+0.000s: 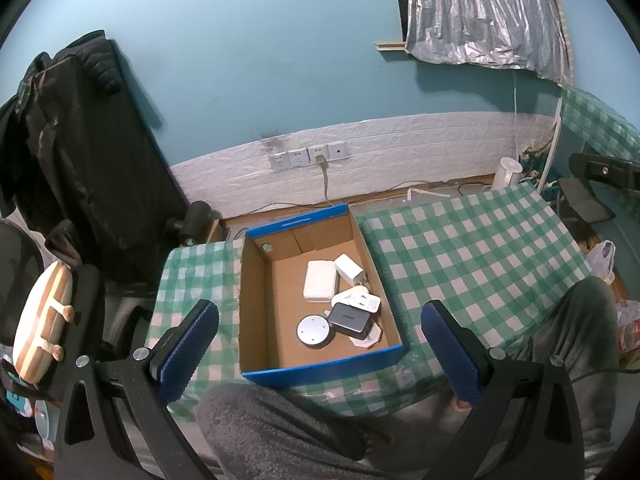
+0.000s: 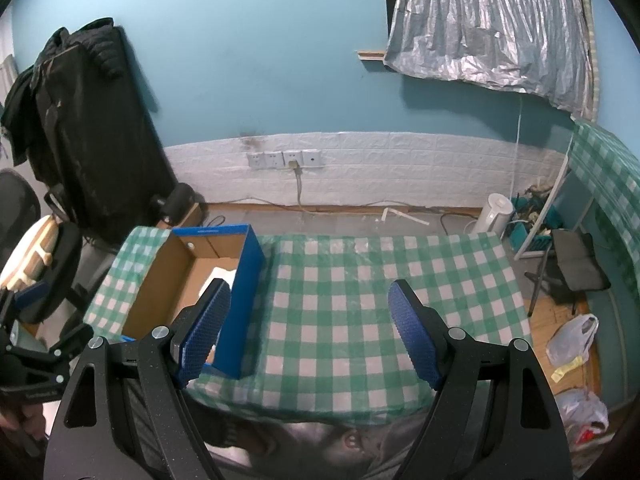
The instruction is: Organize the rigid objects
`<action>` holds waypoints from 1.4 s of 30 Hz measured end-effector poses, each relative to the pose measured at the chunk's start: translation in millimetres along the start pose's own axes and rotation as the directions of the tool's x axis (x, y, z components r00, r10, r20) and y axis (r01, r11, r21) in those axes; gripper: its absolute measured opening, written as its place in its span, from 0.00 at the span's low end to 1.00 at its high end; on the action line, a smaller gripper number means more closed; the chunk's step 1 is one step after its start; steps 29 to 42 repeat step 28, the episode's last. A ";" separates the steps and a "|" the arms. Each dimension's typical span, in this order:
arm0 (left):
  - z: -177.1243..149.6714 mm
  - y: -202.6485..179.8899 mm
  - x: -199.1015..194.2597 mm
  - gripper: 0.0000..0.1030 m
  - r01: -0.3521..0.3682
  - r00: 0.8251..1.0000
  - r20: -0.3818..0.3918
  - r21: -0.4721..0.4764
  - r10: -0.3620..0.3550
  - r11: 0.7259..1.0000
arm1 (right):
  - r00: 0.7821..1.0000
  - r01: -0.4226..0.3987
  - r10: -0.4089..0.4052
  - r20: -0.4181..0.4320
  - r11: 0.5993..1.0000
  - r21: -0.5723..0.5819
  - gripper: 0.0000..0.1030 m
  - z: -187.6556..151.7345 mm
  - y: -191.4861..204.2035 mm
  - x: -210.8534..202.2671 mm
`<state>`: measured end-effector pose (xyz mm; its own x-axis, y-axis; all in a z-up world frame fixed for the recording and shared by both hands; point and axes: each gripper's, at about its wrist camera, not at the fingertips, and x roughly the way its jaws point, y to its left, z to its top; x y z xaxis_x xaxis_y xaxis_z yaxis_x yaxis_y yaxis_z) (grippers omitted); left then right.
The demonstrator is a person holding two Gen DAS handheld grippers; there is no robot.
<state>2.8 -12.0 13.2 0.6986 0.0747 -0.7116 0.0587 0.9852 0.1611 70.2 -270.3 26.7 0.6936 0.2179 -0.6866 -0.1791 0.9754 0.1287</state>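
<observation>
Left wrist view: left gripper spread wide, nothing held, hovering over near edge of blue cardboard box on checked tablecloth. Inside box, ahead of claw: round grey disc, black charger, white adapters. Right gripper also released, empty, over bare cloth w/ box just left.

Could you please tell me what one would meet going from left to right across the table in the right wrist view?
Blue cardboard box with a brown inside → bare green-and-white checked tablecloth → white plastic kettle beyond the table's far right corner → black folding stool on the floor.
</observation>
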 end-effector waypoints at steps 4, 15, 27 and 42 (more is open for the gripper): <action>0.2 2.3 2.1 0.99 0.004 1.000 -0.001 -0.003 -0.004 1.000 | 1.000 0.001 -0.001 0.000 1.000 0.001 0.78 0.1 0.5 0.1; 3.8 1.7 5.3 0.99 0.011 1.000 -0.007 0.004 -0.011 1.000 | 1.000 0.002 -0.002 -0.002 1.000 -0.001 0.78 -0.1 2.0 0.7; 1.3 -2.4 6.7 0.99 0.017 1.000 0.003 0.006 -0.017 1.000 | 1.000 0.002 -0.002 -0.003 1.000 -0.002 0.78 0.6 2.5 1.2; 1.3 -2.3 6.8 0.99 0.016 1.000 0.001 0.006 -0.016 1.000 | 1.000 0.000 0.000 -0.005 1.000 -0.003 0.78 -0.4 2.6 0.9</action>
